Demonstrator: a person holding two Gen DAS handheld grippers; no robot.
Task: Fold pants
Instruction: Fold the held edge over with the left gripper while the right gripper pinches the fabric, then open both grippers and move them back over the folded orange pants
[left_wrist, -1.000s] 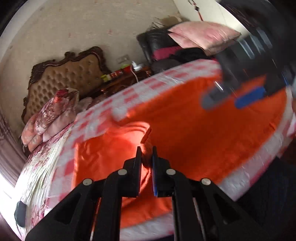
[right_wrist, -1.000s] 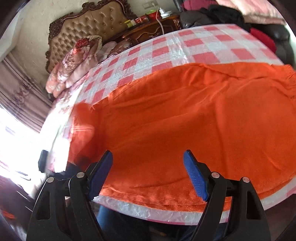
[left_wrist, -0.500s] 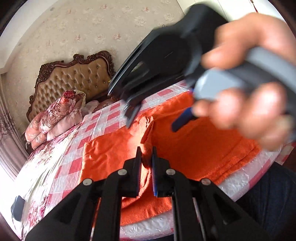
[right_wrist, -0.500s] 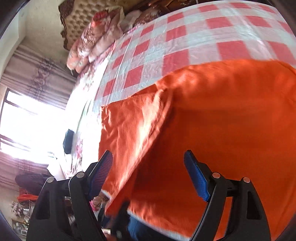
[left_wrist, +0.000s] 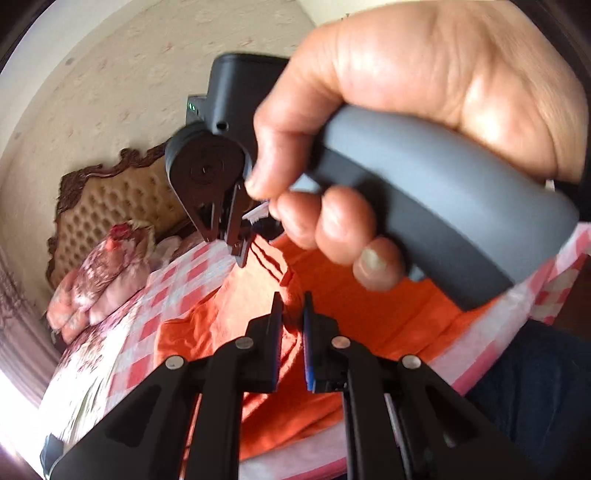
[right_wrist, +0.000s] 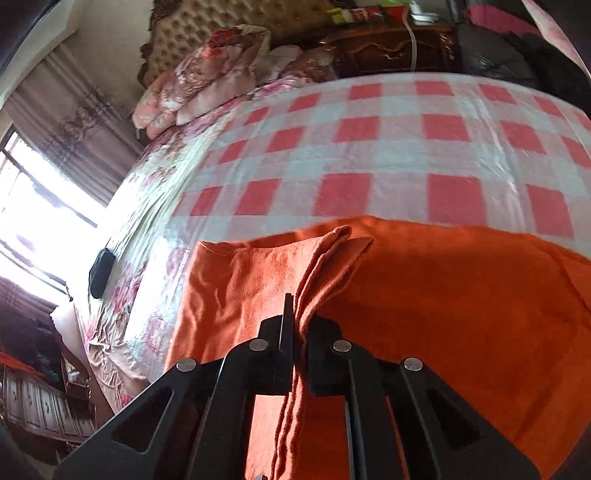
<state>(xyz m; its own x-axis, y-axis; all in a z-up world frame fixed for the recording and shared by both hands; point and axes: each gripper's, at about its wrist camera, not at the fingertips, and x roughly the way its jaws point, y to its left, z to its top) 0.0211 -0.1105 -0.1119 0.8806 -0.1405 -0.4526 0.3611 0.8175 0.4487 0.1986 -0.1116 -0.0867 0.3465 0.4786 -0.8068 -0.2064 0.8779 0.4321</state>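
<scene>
One pair of orange pants (right_wrist: 461, 314) is lying on the checkered bed (right_wrist: 369, 155). Two hand-held grippers are each clenching a fold: left hand-held gripper (left_wrist: 293, 314), right hand-held gripper (right_wrist: 301, 317).

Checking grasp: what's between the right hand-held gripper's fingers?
A bunched fold of the orange pants, pinched in the right hand-held gripper, seen in the right wrist view.

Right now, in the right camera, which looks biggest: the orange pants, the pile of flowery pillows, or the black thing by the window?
1. pants
2. pillows
3. black thing

The pants are nearest, so they look extra big.
</scene>
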